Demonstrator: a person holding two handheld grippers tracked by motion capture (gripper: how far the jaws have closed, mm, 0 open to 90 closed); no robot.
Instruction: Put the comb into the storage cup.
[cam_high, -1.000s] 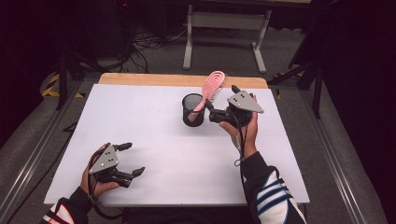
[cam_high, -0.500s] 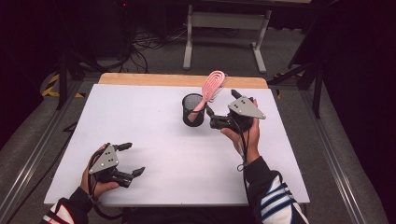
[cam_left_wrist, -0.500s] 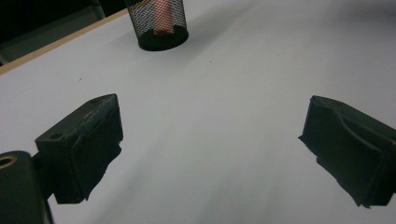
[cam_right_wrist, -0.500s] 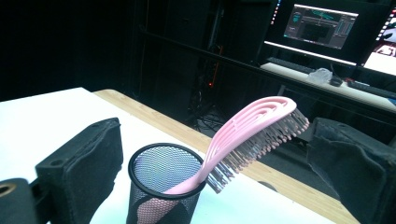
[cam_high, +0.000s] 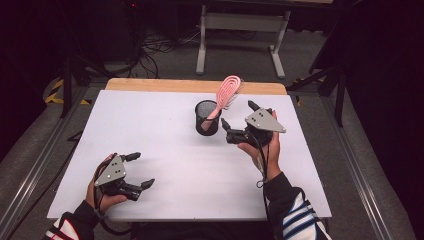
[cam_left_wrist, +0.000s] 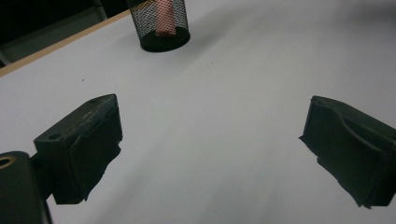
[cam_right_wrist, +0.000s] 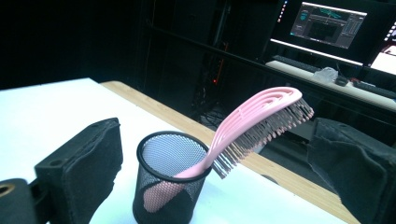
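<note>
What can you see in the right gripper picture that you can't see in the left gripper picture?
The right gripper view alone gives the pink hairbrush's bristled head, leaning out over the cup's rim, plus lit computer screens in the dark room behind. The left gripper view alone gives a wide stretch of bare white table between its open jaws. Both share the black mesh cup with the pink handle standing inside, and the table's wooden edge.

Lighting: white table (cam_high: 165, 145) brightly lit from overhead, surroundings v. dark. Soft shadows under hands. Gripper views: near jaws slightly blurred. Monitor (cam_right_wrist: 332, 25) glows in bkgd.
</note>
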